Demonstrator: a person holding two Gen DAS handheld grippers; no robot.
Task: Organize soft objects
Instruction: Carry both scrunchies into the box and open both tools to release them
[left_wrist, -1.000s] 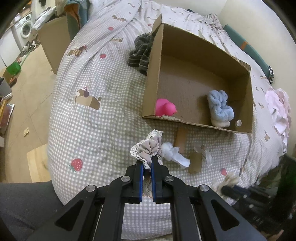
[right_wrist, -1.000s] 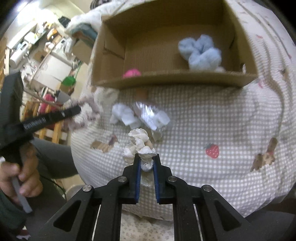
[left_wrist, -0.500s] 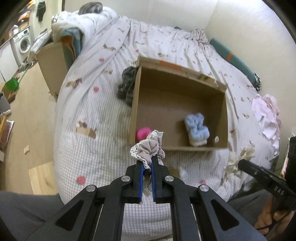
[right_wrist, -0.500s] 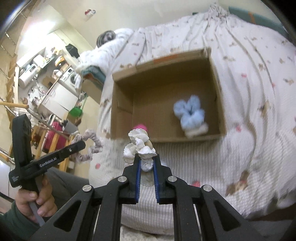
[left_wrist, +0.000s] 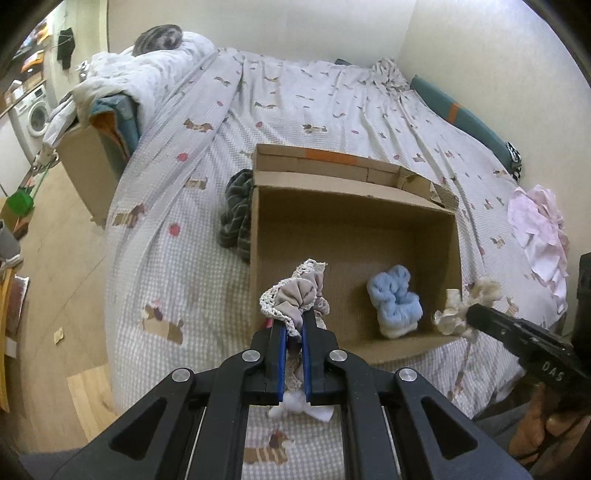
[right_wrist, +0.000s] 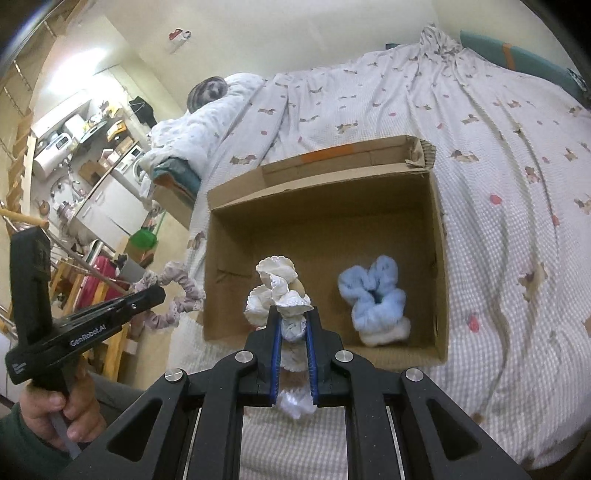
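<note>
My left gripper (left_wrist: 293, 325) is shut on a beige lace-edged scrunchie (left_wrist: 295, 295), held above the near left corner of an open cardboard box (left_wrist: 354, 229) on the bed. My right gripper (right_wrist: 293, 321) is shut on a white ruffled scrunchie (right_wrist: 277, 284), held above the box's (right_wrist: 325, 229) near wall. A fluffy light-blue scrunchie (left_wrist: 395, 299) lies inside the box at the near right, also in the right wrist view (right_wrist: 373, 295). The right gripper also shows in the left wrist view (left_wrist: 465, 314), and the left gripper in the right wrist view (right_wrist: 162, 295).
The box sits on a checked bedspread (left_wrist: 177, 236). A dark striped cloth (left_wrist: 236, 214) lies left of the box. Pink cloth (left_wrist: 539, 229) lies at the right. White fabric (left_wrist: 299, 404) lies on the bed under my left gripper. A second cardboard box (left_wrist: 88, 162) stands beside the bed.
Both grippers have risen and moved forward with their scrunchies, from above the bedspread in front of the box to over its near edge. The pink item in the box is now hidden.
</note>
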